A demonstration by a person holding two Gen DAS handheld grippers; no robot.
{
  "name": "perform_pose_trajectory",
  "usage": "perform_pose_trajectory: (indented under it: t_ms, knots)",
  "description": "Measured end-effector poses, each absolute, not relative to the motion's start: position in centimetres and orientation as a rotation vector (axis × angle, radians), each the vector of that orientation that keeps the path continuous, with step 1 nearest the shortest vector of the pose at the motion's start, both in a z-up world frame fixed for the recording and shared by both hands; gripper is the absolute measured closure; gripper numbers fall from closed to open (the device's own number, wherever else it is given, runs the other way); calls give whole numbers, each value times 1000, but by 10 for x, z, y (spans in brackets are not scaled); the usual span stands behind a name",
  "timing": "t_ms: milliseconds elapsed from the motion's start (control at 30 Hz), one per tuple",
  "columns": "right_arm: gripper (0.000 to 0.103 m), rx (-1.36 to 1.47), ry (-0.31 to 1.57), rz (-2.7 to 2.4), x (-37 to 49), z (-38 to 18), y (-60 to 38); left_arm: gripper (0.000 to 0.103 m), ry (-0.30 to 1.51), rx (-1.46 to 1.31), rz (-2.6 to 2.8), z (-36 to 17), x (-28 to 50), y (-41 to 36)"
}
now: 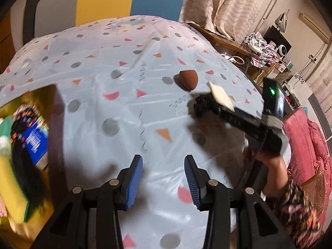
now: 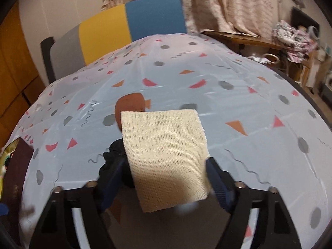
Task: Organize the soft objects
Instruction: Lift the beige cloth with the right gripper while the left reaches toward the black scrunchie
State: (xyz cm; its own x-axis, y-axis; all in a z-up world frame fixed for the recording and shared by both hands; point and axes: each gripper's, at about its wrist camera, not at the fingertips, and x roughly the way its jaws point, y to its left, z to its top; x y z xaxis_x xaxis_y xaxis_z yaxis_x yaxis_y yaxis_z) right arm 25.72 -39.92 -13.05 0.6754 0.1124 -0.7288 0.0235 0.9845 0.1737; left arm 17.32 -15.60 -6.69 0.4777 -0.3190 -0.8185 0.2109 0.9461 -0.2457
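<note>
My right gripper is shut on a cream woven cloth pad and holds it above the table; in the left wrist view the pad shows at that gripper's tip. A black scrunchie lies under it, also seen in the left wrist view. A brown egg-shaped sponge lies on the patterned tablecloth, beyond the pad in the right wrist view. My left gripper is open and empty over the cloth. A box at the left holds several soft items.
A chair with grey, yellow and blue panels stands behind the table. Curtains, a cluttered wooden desk and a pink quilt are at the right. The table edge curves at the right.
</note>
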Motion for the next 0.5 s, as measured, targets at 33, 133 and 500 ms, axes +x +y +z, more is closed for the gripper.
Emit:
perform_pose_trajectory:
  t_ms: [33,133,500]
  knots:
    - [14,183,827,55,255,-131,-402,61,1019,-112,-332,-67,177,-161]
    - [14,212,833,37,250,-134,-413,61,1024,-87,-368,-73,199,-186]
    - [14,356,775,-93,221,-137,-443,61,1077,-53,-431,-96,261,-253]
